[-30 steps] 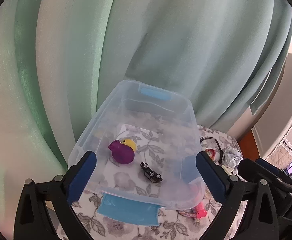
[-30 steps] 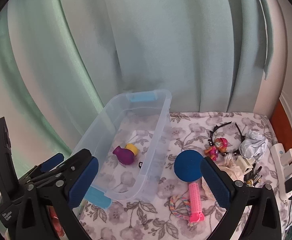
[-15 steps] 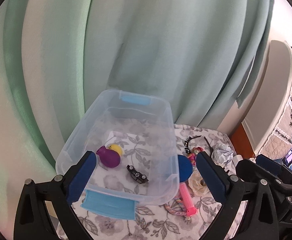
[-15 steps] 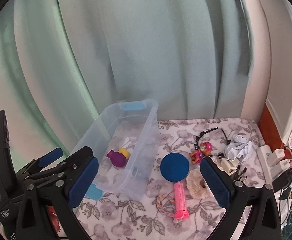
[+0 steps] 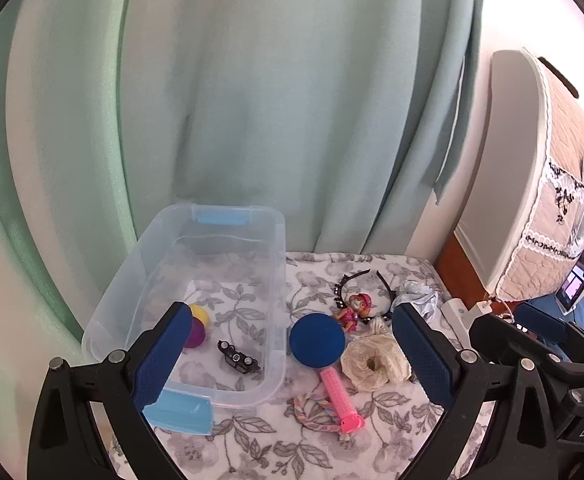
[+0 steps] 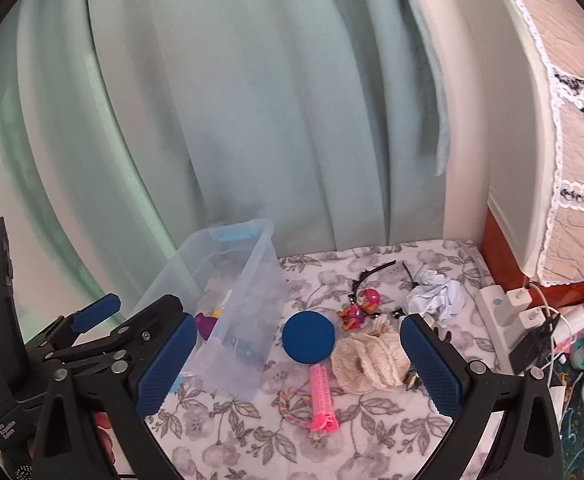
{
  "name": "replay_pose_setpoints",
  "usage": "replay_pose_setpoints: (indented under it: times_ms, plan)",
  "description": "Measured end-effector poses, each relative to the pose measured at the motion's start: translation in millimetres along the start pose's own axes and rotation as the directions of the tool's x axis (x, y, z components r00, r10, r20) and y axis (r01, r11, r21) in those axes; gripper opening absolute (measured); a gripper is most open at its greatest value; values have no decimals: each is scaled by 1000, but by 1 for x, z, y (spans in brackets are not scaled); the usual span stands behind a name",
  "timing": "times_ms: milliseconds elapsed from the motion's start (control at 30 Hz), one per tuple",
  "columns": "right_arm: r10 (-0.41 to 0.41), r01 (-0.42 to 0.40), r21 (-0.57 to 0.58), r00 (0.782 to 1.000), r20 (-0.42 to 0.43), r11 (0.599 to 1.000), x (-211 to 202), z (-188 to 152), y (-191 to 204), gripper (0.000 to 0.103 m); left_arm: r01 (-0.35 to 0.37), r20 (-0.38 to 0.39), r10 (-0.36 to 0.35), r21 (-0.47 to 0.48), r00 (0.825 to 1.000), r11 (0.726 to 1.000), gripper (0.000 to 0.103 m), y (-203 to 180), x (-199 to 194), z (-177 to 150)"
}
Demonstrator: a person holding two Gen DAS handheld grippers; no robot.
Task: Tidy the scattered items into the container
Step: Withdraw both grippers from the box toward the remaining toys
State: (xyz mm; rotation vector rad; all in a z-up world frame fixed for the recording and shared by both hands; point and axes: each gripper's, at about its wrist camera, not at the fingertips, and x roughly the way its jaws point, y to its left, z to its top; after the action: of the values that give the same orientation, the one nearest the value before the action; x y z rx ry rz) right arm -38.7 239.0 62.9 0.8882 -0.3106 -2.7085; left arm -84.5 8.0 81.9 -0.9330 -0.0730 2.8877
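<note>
Both the left tongs (image 5: 292, 356) and right tongs (image 6: 297, 364) hang apart and empty above the surface (image 6: 371, 440), where the cream lace scrunchie (image 6: 367, 360) lies beside the clear container (image 5: 212, 280); it looks light and soft, best pinched across its gathered rim.

Pale green curtains (image 5: 252, 100) hang in heavy folds along the far side of my view. A grey floral cloth (image 6: 252, 432) covers the table. At far right stands a white padded headboard (image 6: 503, 120) draped with a quilted, lace-edged cover (image 6: 571, 160). Below it, a white power strip (image 6: 503, 312) lies at the table's right edge with white chargers (image 6: 521, 296) plugged in.
</note>
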Motion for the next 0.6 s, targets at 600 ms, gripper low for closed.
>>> replay_pose_setpoints:
  times_ms: [600]
  plan:
    - [-32, 28, 99, 999, 36, 995, -36, -10, -68, 103, 33, -1, -33, 87, 999, 996, 100, -76, 4, -7]
